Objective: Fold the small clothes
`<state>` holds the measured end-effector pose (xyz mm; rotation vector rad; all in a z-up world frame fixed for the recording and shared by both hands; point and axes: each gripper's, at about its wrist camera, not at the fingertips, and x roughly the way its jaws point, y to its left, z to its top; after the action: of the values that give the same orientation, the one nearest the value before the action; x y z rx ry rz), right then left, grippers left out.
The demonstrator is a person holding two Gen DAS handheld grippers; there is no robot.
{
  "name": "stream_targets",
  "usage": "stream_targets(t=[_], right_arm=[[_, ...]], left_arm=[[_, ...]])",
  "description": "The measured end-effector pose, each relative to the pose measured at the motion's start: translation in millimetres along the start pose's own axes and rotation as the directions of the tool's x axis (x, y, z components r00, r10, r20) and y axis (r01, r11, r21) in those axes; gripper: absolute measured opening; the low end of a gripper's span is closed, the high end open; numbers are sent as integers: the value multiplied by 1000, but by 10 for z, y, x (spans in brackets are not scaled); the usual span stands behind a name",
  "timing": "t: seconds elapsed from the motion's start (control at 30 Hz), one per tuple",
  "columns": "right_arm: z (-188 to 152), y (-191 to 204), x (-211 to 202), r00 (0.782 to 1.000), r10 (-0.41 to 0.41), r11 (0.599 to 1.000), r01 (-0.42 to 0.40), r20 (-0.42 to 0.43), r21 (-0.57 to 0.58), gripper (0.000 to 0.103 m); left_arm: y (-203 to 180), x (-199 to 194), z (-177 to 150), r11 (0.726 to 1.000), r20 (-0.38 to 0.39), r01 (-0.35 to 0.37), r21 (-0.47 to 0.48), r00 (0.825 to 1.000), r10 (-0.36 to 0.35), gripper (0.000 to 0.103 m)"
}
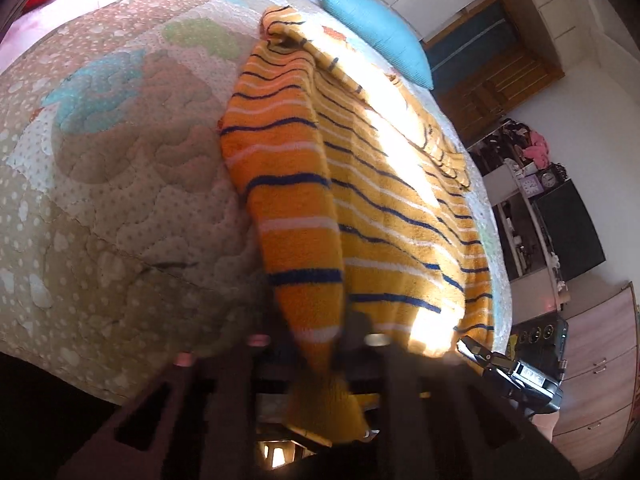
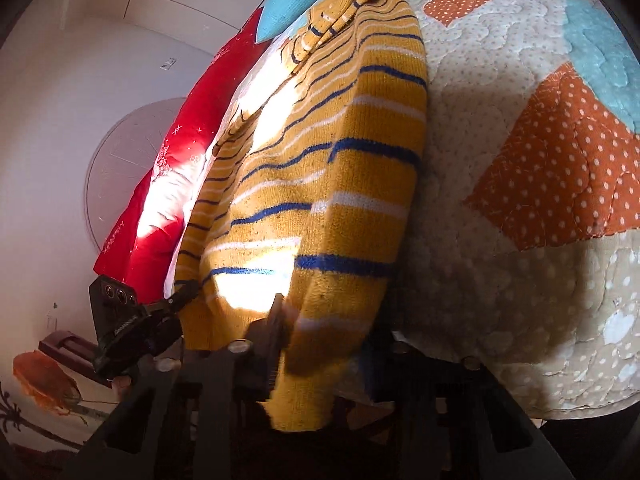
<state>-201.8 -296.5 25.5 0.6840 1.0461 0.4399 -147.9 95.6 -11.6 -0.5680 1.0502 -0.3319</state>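
1. Sweater (image 1: 384, 216): a small knitted one, mustard yellow with blue and white stripes, spread on the quilted bedspread (image 1: 120, 168) of a bed, its hem toward the near edge and its neck at the far end.
2. Left tongs (image 1: 320, 344) are clenched on the sweater's near left part; a strip of the knit runs between the fingers and hangs down below them.
3. Right tongs (image 2: 316, 344) are likewise clenched on the near right part of the sweater (image 2: 320, 184), with fabric draped over and past the fingers.
4. Each side of the garment stands up as a raised fold running away from the tongs toward the far end.
5. Each wrist view catches the other tool at the sweater's opposite near corner: the right one low on the right of the left view, the left one low on the left of the right view.
6. Sunlight falls in a bright patch across the middle of the knit.
7. Blue cushion (image 1: 380, 32) lies beyond the sweater's neck at the far end; a red cushion (image 2: 168, 168) lies along the bed beside the sweater's left edge.
8. Bedspread carries dotted patches in orange, teal and green.
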Motion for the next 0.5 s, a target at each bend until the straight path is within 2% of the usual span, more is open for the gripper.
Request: stream_targets(t=[0.07,0.13,0.27,0.5], right_arm=[[51,22,-27,1000,-4,1000,4,8,-3,16],[95,92,-99,1000,5,1000,-4,22,-22,14],[133,256,-278,998,49,997,-47,26,-63,14],[34,317,-581,998,68,994,-66,18,-82,13]], left_arm=[[37,-64,52,1000,8,-8,-22,1000,8,8],[4,-162,85,999,29,-38,-2,999,38,8],[-115,-381,65,999,61,-25,34,998,23,8],[-363,-560,-193,990,84,-33,134,996,22,8]])
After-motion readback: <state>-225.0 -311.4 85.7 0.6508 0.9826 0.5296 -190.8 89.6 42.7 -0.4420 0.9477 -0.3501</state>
